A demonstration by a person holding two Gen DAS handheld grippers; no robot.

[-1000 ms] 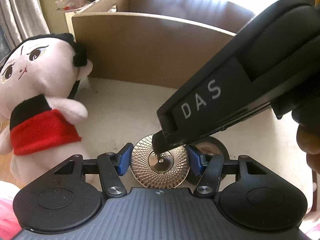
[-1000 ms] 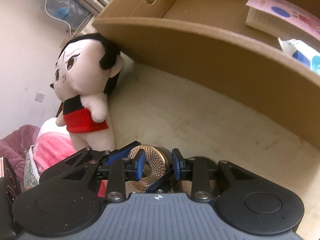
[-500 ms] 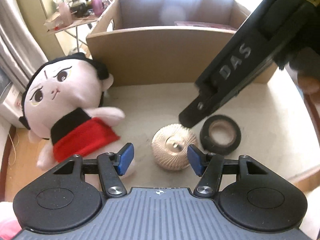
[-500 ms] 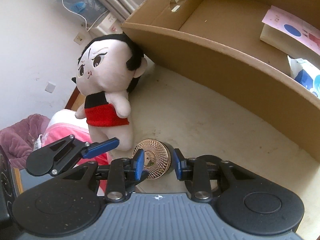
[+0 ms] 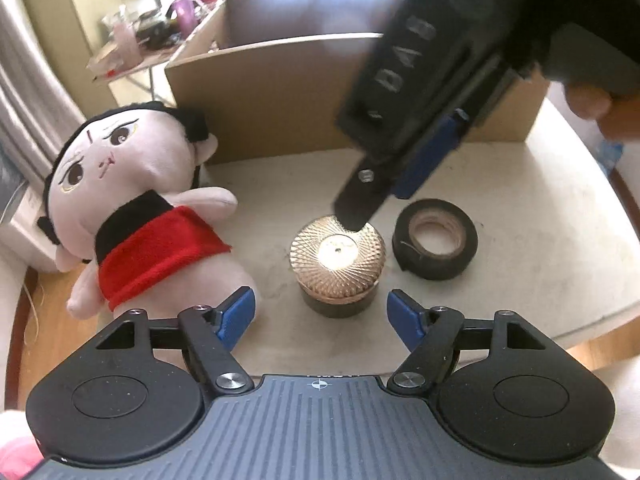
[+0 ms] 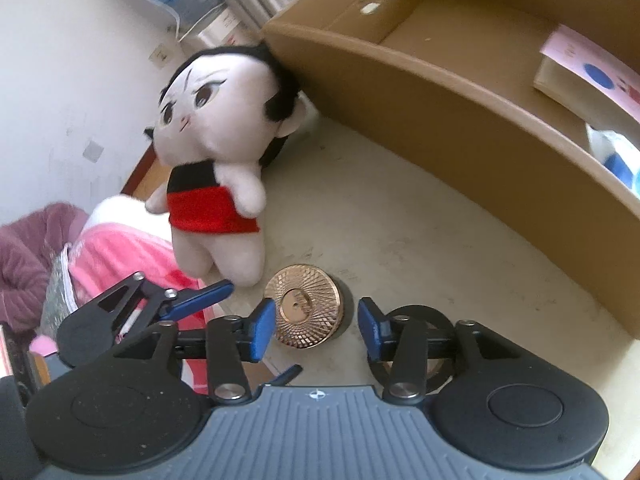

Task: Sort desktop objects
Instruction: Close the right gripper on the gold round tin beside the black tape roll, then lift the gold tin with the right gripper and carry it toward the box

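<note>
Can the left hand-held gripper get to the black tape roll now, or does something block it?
Probably yes. The left hand-held gripper is open, and the black tape roll lies uncovered on the table just right of the gold-lidded jar. The right hand-held gripper hovers close above the jar, so space is tight.

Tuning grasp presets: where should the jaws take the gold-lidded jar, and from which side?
Grip the gold-lidded jar across its round side wall just under the lid, coming down from above. It stands upright, and the ribbed lid top is flat and gives no hold. The black tape roll lies close on one side, so keep a finger clear of it.
</note>
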